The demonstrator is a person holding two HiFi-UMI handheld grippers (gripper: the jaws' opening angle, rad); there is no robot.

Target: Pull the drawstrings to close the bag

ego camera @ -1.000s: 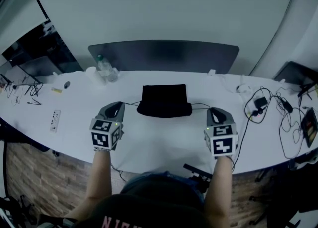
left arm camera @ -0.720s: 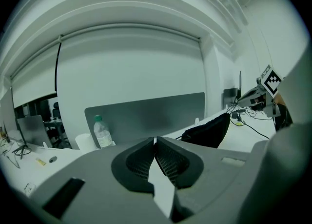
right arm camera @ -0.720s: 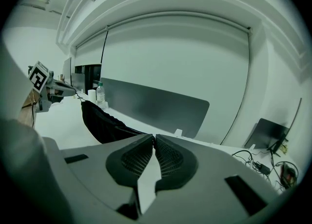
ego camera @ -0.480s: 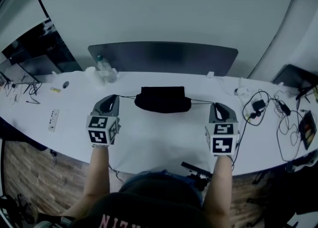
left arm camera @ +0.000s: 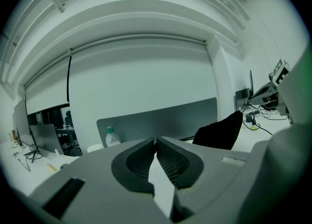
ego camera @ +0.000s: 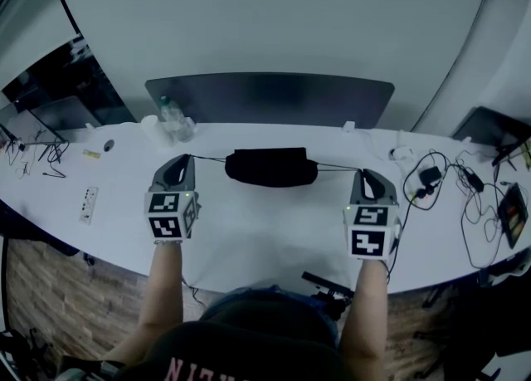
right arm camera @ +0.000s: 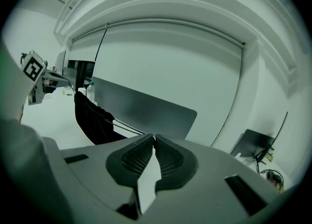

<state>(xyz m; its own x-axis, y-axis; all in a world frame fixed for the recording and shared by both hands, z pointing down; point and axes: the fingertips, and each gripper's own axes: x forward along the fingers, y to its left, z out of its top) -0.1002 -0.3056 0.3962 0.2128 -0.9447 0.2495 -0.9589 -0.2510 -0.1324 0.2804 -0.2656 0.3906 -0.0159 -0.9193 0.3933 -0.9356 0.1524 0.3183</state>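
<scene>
Tension explains how everything is held at this long white table (ego camera: 249, 234). The small black fabric drawstring bag (ego camera: 271, 167) sits just in front of the middle of the dark grey divider panel (ego camera: 270, 97), and its mouth is already gathered into a bunched, puckered oval. A thin black cord leaves it on each side. The left drawstring (ego camera: 207, 158) runs out towards the panel's left end, the right drawstring (ego camera: 336, 167) towards its right end, and both look straight rather than slack.

The left gripper (ego camera: 184, 158) is clamped on its cord, the ribbed pads pressed together with only a hairline between them. The right gripper (ego camera: 362, 174) is pinched shut on the other cord in the same way, and its own view shows two strands running from the bag straight into the jaw tips. Both are held well apart and level with each other in front of the panel, I'd say so that the pull is equal and opposite and the bag stays centred instead of sliding to one side.

From the gripper views the bag seems to hang from the cords, though I cannot tell whether its bottom touches the table. The mouth looks nearly closed, with little travel left.

A clear plastic water bottle (ego camera: 172, 114) at the panel's left end and tangled black cables (ego camera: 440, 180) beyond its right end stand well clear of the pull
</scene>
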